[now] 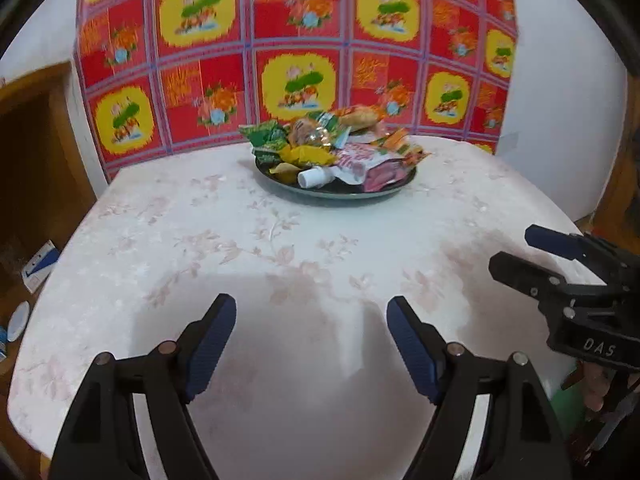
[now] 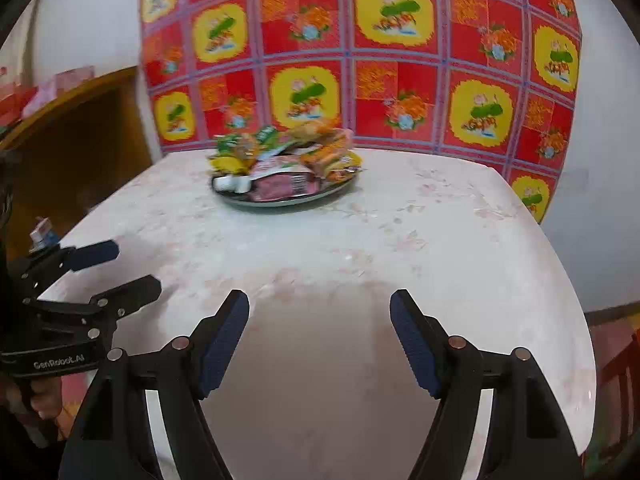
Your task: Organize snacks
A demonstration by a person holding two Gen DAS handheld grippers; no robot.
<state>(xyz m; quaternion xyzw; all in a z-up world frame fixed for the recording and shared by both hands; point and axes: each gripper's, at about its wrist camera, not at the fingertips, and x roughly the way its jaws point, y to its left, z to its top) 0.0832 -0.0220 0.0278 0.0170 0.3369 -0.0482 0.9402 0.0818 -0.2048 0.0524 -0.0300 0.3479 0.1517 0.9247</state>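
Left tongs (image 1: 310,340) stand open and empty over the near desk (image 1: 240,248); the snacks (image 1: 332,148) are heaped on a dark plate (image 1: 352,194) at the far side. Right tongs (image 2: 320,336) are also open, empty. Best to reach forward slowly and pick one top packet.

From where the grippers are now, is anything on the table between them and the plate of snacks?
Nothing visible. Only bare tablecloth lies between the open left gripper, the open right gripper and the plate of snacks at the far side.
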